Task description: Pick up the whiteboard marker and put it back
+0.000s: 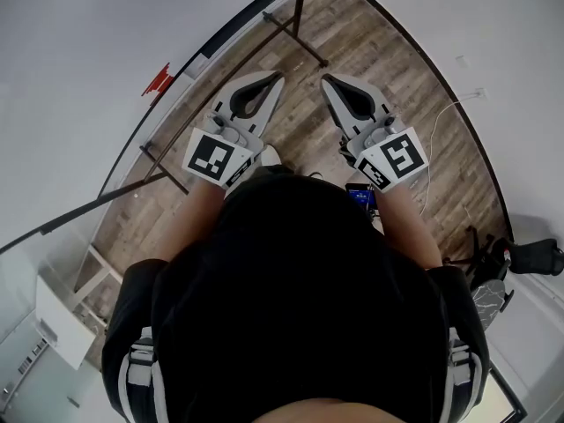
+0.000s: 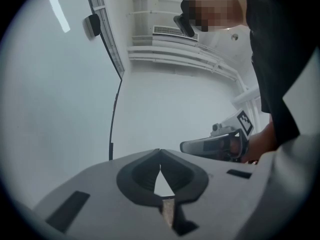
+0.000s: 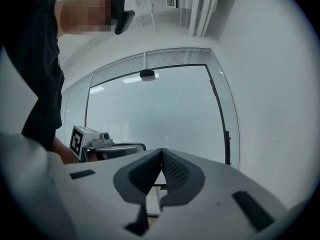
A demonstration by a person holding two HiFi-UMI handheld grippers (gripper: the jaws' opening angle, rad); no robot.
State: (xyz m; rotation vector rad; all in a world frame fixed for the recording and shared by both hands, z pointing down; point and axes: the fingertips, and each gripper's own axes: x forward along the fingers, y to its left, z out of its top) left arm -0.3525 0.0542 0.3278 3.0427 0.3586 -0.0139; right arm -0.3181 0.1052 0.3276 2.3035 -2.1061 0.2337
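You stand over a wood-plank floor [image 1: 352, 33], both forearms out front. The left gripper [image 1: 278, 77] and right gripper [image 1: 325, 79] are held side by side, approx. level, tips near each other but apart. Each pair of jaws is pressed tip to tip w/ nothing between. On your left is a whiteboard [image 1: 70, 69] on a black stand [image 1: 300, 38]. On your right is a white wall [image 1: 493, 25], w/ a thin cable [image 1: 438, 120] trailing to the floor. Count: two grippers, two tag cubes — left cube [image 1: 214, 157], right cube [image 1: 398, 159] — and one small red item [image 1: 159, 79] at the whiteboard's lower edge. Can't tell if that's the whiteboard marker.
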